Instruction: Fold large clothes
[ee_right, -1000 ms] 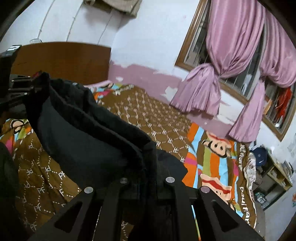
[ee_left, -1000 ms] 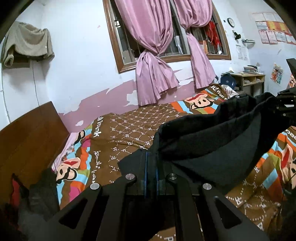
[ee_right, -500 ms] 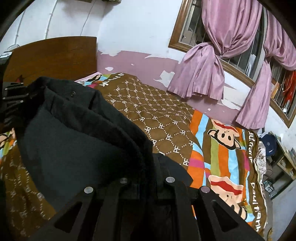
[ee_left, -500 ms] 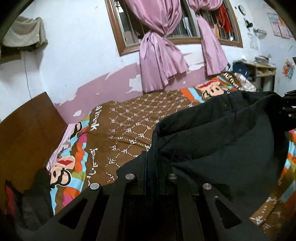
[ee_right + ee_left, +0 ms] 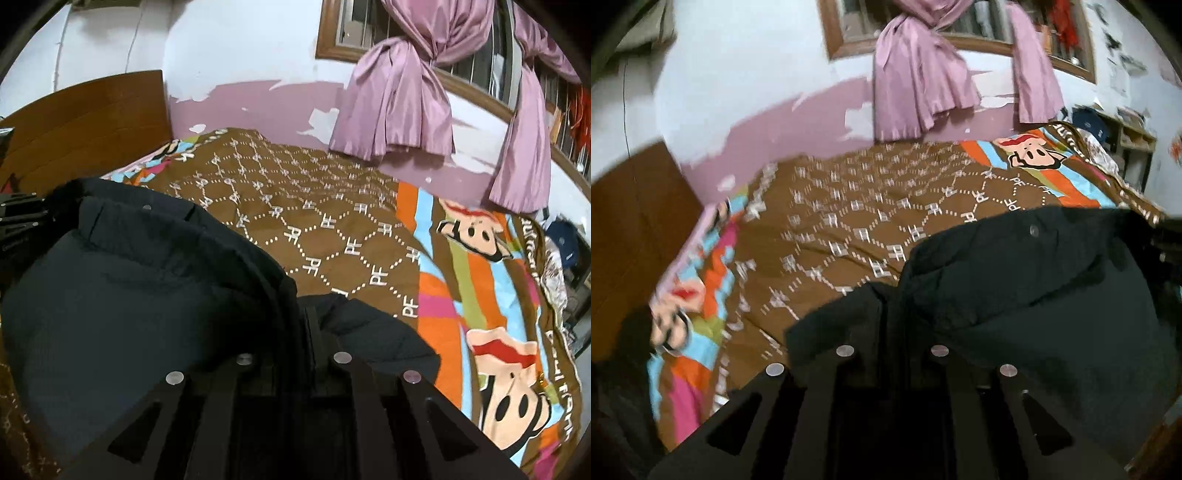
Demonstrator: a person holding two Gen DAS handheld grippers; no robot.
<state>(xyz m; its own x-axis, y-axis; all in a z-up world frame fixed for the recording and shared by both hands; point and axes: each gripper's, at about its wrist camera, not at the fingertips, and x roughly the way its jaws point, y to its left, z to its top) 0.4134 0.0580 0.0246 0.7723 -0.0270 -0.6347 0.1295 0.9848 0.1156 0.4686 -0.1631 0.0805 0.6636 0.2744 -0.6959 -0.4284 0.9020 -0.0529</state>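
I am looking down both sets of fingers at once. At 6 o'clock in the left wrist view, my left gripper (image 5: 892, 332) is pinching an edge of the black padded jacket (image 5: 1034, 314), its jaws all but closed with the fabric running between them; they have just been easing open a touch, yet the cloth is sitting in the pinch. In the right wrist view my right gripper (image 5: 308, 325) is doing the same at 6 o'clock: jaws nearly together, just loosening slightly, a seam of the black padded jacket (image 5: 129, 302) caught between them.

The jacket is stretching between the 2 grippers, filling the 3 to 5 o'clock part of the left view and the 8 to 10 o'clock part of the right one, with a snap button (image 5: 1033, 231) showing near its upper edge. It is hanging over the brown patterned bedspread (image 5: 332, 221); whether it is touching the spread I cannot tell.

Further off, at 9 o'clock on the left view, the wooden headboard (image 5: 631, 229) is standing. At 12 o'clock, the pink curtains (image 5: 402, 96) are hanging knotted before the window (image 5: 336, 40).
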